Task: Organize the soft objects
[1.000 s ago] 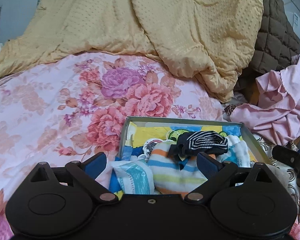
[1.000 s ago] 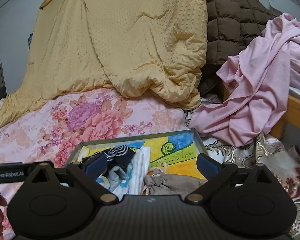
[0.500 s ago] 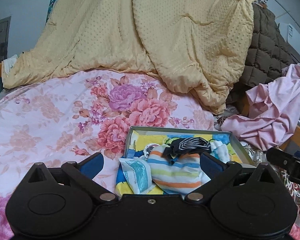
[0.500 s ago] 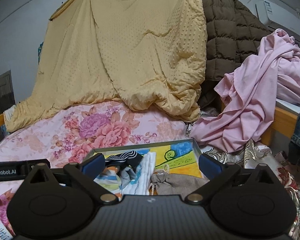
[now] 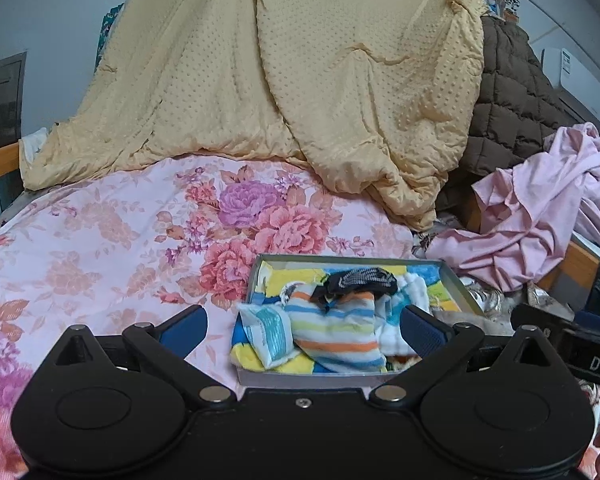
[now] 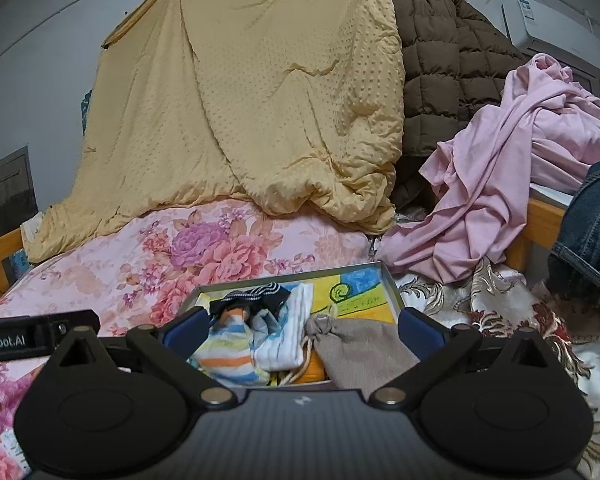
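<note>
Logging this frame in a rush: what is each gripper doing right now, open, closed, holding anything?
Left gripper: open, holding nothing, above the near end of the tray.
Right gripper: open, holding nothing.

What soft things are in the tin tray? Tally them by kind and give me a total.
Drawstring pouch: 1
Black-and-white striped piece: 1
Multicolour striped cloth: 1
White or pale blue cloths: 2
Total: 5, all in the tray.
</note>
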